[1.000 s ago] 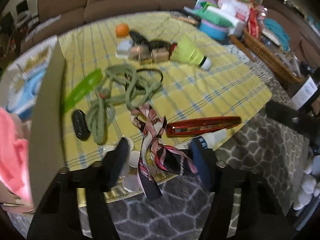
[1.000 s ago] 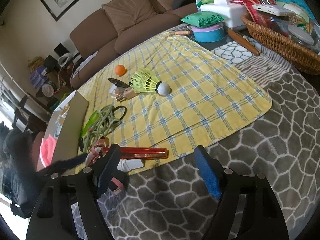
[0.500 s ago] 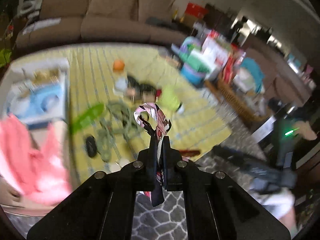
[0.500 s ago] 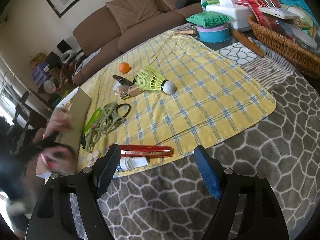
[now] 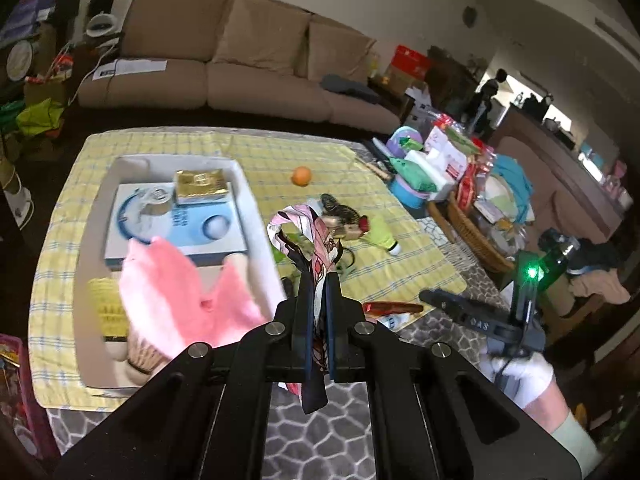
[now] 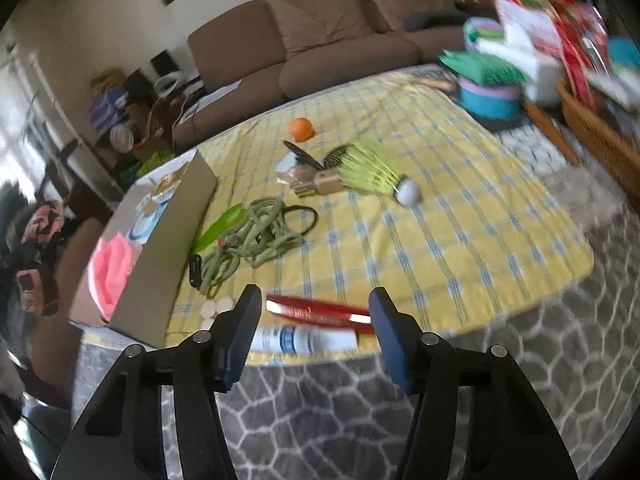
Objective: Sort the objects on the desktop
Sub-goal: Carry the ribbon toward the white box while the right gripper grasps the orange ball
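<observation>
Pink patterned fabric ribbon (image 5: 316, 240) clenched in my left gripper (image 5: 318, 320), right gripper (image 6: 314, 336) spread empty; I'd release low inside white cardboard box (image 5: 256, 220).

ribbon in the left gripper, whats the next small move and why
Probably carry it left until it hangs over the open box, then release. The left gripper is shut on the patterned ribbon, lifted clear of the yellow cloth, and the box already holds sorted items.
</observation>
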Available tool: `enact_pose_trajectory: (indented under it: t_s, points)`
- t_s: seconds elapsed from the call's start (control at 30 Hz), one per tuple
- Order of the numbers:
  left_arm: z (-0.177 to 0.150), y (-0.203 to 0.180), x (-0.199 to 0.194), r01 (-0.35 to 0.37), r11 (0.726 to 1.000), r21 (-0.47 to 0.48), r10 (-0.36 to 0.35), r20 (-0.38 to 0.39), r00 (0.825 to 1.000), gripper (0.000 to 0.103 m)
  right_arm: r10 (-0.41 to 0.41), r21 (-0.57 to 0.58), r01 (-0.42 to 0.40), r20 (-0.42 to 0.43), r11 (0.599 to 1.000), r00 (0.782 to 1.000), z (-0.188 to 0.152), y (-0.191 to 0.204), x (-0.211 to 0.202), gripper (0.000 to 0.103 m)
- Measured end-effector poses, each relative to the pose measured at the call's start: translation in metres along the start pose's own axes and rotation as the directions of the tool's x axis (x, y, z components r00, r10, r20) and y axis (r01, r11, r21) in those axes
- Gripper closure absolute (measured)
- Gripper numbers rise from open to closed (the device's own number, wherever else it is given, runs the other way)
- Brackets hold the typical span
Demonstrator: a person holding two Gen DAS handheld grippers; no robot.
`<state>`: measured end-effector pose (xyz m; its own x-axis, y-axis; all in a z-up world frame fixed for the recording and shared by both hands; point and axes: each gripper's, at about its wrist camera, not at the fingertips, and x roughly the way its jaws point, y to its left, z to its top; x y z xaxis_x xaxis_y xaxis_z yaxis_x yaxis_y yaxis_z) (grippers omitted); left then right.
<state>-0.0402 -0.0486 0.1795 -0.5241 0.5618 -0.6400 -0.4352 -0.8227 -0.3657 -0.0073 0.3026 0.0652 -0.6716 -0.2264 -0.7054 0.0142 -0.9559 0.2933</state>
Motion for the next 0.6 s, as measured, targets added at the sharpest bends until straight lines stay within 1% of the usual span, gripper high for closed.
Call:
enact_pose_trajectory:
  t_s: [0.07,0.2,0.3,0.37,0.47,0.6]
  points:
    - [-0.003,0.007,0.000,-0.006,1.000,0.001,0.006,-0.005,1.000,0.098,-0.010,-0.035,0.010,0.007,0.999,1.000,0.009,0.008,0.010,0.046]
    - [-0.008,0.023,-0.001,-0.022,1.000,0.019,0.023,-0.015,1.000,0.098,0.017,-0.058,-0.018,-0.012,0.998,1.000,0.025,0.020,0.033,0.046]
    - [-0.012,0.032,0.004,-0.025,0.999,0.027,0.026,-0.031,0.999,0.098,-0.009,-0.106,0.005,-0.037,0.994,0.999,0.035,0.034,0.057,0.046]
    - [-0.013,0.037,0.005,-0.026,0.999,0.033,0.028,-0.036,0.999,0.098,-0.021,-0.117,0.014,-0.055,0.993,0.998,0.038,0.037,0.070,0.046]
    - [-0.013,0.044,0.009,-0.016,0.999,0.030,0.017,-0.041,0.999,0.098,-0.009,-0.086,0.003,-0.072,0.996,0.997,0.040,0.036,0.084,0.046]
    - [-0.012,0.053,0.016,-0.006,1.000,0.023,0.007,-0.044,0.999,0.098,0.042,-0.051,-0.045,-0.067,0.998,0.997,0.047,0.042,0.090,0.046]
